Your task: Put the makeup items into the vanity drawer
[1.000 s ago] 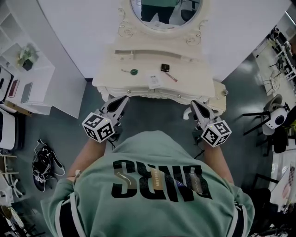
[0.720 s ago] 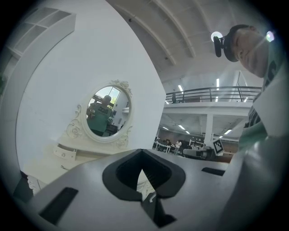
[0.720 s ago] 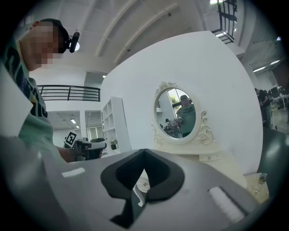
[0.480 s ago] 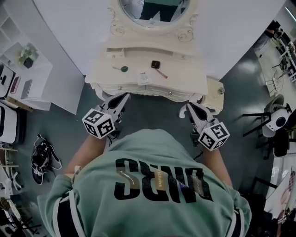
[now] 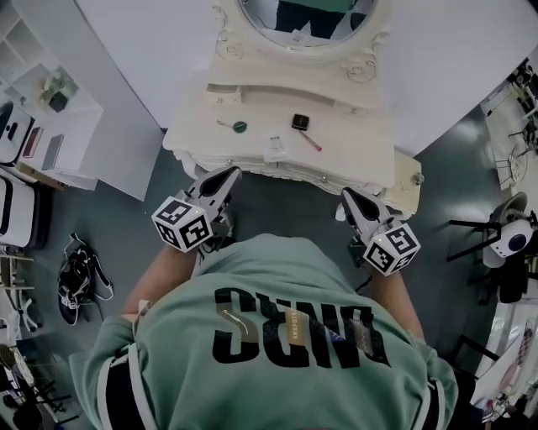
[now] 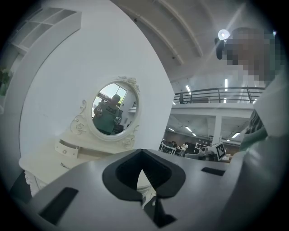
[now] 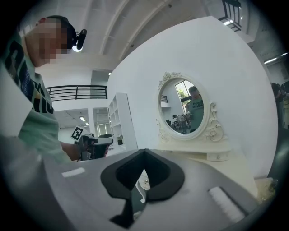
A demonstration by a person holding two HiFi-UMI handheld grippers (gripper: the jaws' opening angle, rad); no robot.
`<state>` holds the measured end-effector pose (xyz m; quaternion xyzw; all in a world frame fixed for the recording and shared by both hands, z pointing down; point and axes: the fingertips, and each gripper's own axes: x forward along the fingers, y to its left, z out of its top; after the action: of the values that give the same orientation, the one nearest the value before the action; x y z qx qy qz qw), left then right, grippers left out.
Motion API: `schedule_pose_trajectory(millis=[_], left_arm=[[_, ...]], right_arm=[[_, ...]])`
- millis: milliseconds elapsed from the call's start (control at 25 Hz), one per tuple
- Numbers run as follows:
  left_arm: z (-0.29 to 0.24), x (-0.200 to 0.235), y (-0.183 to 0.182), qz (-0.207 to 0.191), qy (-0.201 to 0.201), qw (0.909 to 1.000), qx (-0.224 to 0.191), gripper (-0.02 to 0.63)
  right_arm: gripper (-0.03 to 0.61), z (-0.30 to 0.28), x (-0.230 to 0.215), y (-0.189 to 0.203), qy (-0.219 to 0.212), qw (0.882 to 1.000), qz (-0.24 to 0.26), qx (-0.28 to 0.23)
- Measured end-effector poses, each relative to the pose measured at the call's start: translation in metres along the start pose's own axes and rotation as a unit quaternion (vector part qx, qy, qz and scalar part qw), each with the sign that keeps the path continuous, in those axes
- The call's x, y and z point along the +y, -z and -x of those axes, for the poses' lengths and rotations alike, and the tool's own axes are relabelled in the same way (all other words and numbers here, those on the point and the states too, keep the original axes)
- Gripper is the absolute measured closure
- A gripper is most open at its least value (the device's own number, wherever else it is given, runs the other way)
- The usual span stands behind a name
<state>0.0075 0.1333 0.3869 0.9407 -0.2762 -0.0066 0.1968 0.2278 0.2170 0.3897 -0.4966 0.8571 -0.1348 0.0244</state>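
The cream vanity (image 5: 353, 151) stands ahead with its oval mirror (image 5: 307, 21) at the top. On its top lie a green round item with a thin stick (image 5: 239, 127), a dark square compact (image 5: 300, 122), a red pencil (image 5: 310, 142) and a small white packet (image 5: 274, 149). Knobs of the front drawers show along the carved front edge (image 5: 324, 179). My left gripper (image 5: 229, 176) is shut and empty, just short of the front edge at its left. My right gripper (image 5: 346, 198) is shut and empty near the front edge at its right. The left gripper view shows its jaws (image 6: 143, 198) together below the mirror (image 6: 113, 108).
A white shelf unit (image 5: 50, 126) stands at the left and a pair of shoes (image 5: 80, 290) lies on the grey floor. Chairs and a stool (image 5: 504, 227) stand at the right. A small side part with a knob (image 5: 414, 178) juts from the vanity's right end. The person's green sweatshirt fills the lower view.
The head view swayed left and then back. Both grippers stay shut and keep almost the same places in front of the vanity's edge.
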Motion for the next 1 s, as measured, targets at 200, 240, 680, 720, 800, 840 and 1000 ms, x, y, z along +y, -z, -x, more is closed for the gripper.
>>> schedule_pose_trajectory(millis=[200, 240, 680, 720, 800, 840, 1000], left_arm=[[-0.029, 0.082, -0.026, 0.008, 0.045, 0.9989, -0.003, 0.616], [-0.036, 0.099, -0.033, 0.008, 0.056, 0.9984, 0.0, 0.616], [-0.092, 0.218, -0.09, -0.019, 0.13, 0.9895, 0.059, 0.617], [-0.098, 0.221, -0.089, -0.016, 0.131, 0.9894, 0.061, 0.617], [-0.108, 0.222, -0.085, -0.011, 0.129, 0.9897, 0.062, 0.617], [-0.114, 0.221, -0.083, -0.009, 0.126, 0.9901, 0.061, 0.617], [-0.138, 0.209, -0.079, 0.012, 0.104, 0.9933, 0.048, 0.617]], right_arm=[[0.571, -0.08, -0.011, -0.012, 0.035, 0.999, 0.008, -0.009], [0.571, -0.099, -0.014, -0.016, 0.044, 0.999, 0.006, -0.012], [0.571, -0.219, -0.052, -0.047, 0.132, 0.991, -0.021, -0.019], [0.571, -0.221, -0.057, -0.048, 0.134, 0.991, -0.02, -0.017], [0.571, -0.22, -0.071, -0.048, 0.135, 0.99, -0.022, -0.012], [0.571, -0.218, -0.079, -0.049, 0.135, 0.991, -0.024, -0.01], [0.571, -0.21, -0.111, -0.05, 0.121, 0.992, -0.029, 0.0]])
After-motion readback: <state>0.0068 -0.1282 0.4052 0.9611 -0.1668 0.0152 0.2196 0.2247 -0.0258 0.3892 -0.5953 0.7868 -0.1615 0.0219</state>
